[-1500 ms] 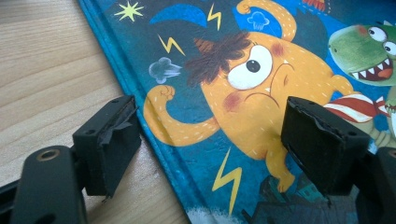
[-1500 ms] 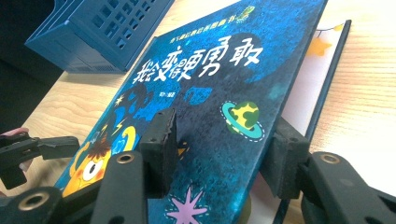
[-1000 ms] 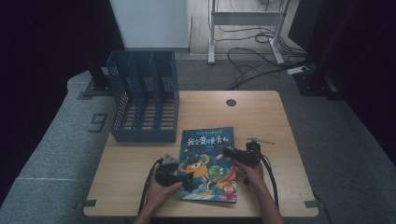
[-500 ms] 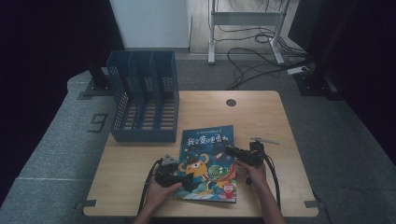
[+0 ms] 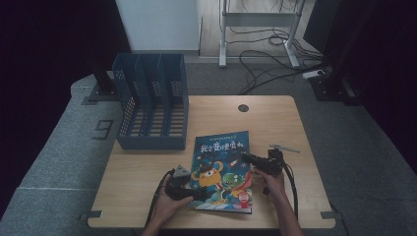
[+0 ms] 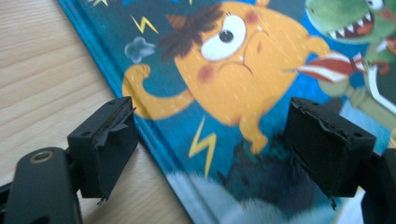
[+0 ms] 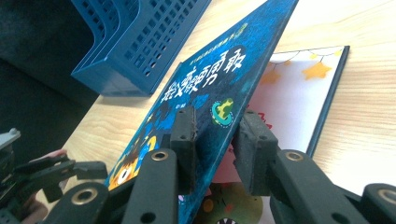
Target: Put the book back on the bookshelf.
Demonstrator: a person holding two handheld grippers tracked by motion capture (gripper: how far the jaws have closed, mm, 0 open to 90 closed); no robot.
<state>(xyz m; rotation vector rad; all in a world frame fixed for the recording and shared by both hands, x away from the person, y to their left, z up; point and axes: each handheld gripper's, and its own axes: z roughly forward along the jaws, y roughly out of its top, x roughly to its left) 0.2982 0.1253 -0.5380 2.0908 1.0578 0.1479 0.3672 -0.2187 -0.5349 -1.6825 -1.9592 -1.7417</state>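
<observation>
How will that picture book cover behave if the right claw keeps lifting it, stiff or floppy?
Probably stiff: the cover stands as a flat, straight board off the pages where the right claw pinches its edge. It looks glossy, so it may slip between the pads. The book seems thin and likely light, so it could slide on the table.

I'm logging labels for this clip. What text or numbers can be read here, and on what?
"9": large numeral on the grey floor left of the table.
Book cover title: white Chinese characters, too blurred to read for sure.
Red round sticker on the cover: print too small to read.
File rack: no text visible.
</observation>
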